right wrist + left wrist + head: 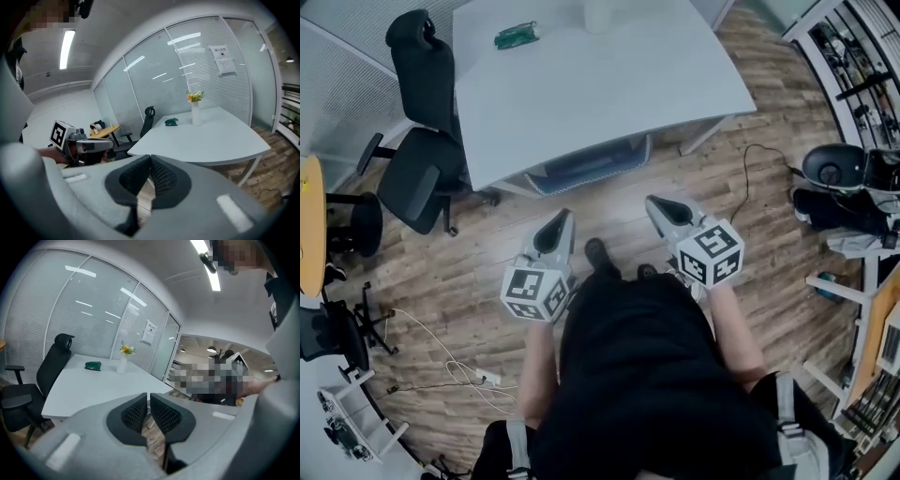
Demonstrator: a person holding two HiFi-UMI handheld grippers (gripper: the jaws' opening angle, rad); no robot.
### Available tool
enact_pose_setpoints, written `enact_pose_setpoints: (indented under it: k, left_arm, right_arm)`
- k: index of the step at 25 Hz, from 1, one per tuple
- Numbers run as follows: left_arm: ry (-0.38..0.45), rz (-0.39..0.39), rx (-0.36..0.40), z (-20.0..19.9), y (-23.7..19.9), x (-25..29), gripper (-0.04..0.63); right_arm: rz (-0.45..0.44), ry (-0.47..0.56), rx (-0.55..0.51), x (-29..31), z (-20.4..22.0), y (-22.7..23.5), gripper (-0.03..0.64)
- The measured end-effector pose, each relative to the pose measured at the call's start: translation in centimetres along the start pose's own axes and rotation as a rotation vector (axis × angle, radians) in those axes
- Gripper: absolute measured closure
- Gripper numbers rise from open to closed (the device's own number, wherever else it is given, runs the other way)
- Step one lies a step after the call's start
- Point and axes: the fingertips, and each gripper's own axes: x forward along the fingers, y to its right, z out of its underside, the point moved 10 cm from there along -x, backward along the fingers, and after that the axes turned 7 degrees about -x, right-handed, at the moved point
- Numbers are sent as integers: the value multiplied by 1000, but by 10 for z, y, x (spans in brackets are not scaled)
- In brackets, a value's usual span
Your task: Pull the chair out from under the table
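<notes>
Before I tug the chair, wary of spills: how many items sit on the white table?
2: a small green bundle at the far end of the white table, and a white vase of flowers right of it. None seems hidden.

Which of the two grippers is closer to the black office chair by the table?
Left. The left gripper is to the right of the black chair, apart from it; the right gripper is even farther right.
</notes>
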Motion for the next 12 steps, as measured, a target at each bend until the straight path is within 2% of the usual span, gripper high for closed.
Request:
enact_pose_setpoints:
  k: [7, 12]
  left_arm:
    - [-78, 56, 21, 1, -29, 19, 583]
    - [-144, 52, 22, 11, -38, 32, 581]
  right_arm:
    - [44, -58, 11, 15, 4, 2, 591]
    - [48, -117, -10, 20, 13, 7, 588]
